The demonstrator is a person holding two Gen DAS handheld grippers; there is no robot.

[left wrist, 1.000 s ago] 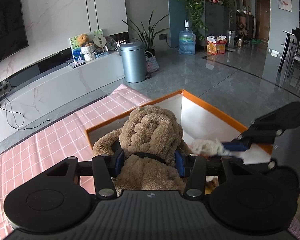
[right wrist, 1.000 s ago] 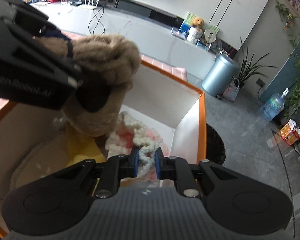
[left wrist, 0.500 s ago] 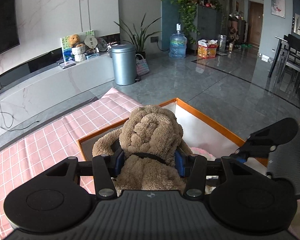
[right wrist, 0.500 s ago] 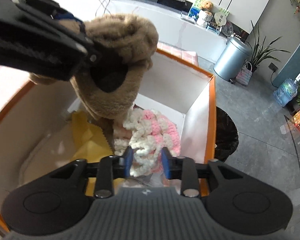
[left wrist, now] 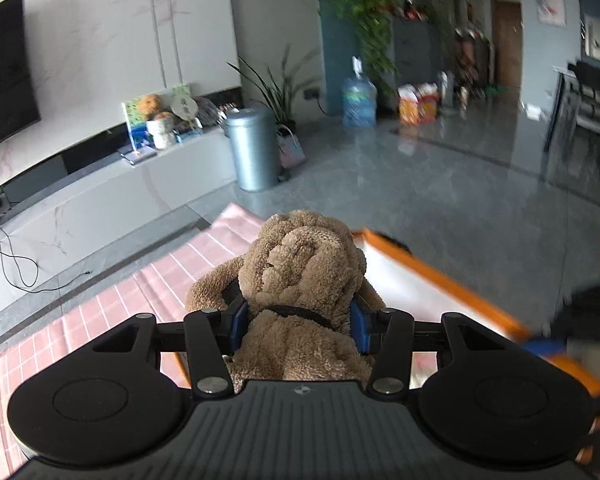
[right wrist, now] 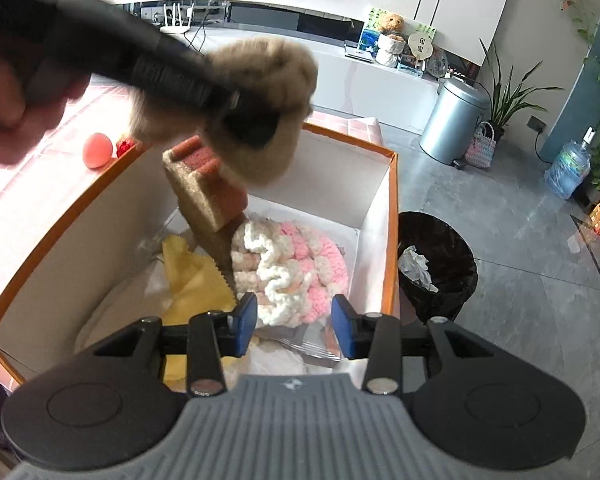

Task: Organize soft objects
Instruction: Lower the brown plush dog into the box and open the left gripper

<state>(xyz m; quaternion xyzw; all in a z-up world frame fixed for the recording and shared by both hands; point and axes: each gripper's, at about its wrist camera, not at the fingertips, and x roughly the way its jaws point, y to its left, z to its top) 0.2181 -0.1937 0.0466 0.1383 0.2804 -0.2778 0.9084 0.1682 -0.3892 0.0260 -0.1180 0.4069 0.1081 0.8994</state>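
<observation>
Your left gripper (left wrist: 298,326) pinches the brown plush dog (left wrist: 300,276); your right gripper (right wrist: 294,326) (jaws just opening, nothing between them) hangs spread above the pink-and-white crochet piece (right wrist: 288,268).

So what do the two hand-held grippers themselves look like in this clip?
Both look alike: the left hand-held gripper and right hand-held gripper have black linkage arms with silver pivot bolts, blue finger pads, round black side housings and a ribbed grey body with a small crosshair mark. No cables or sleeves show.
</observation>
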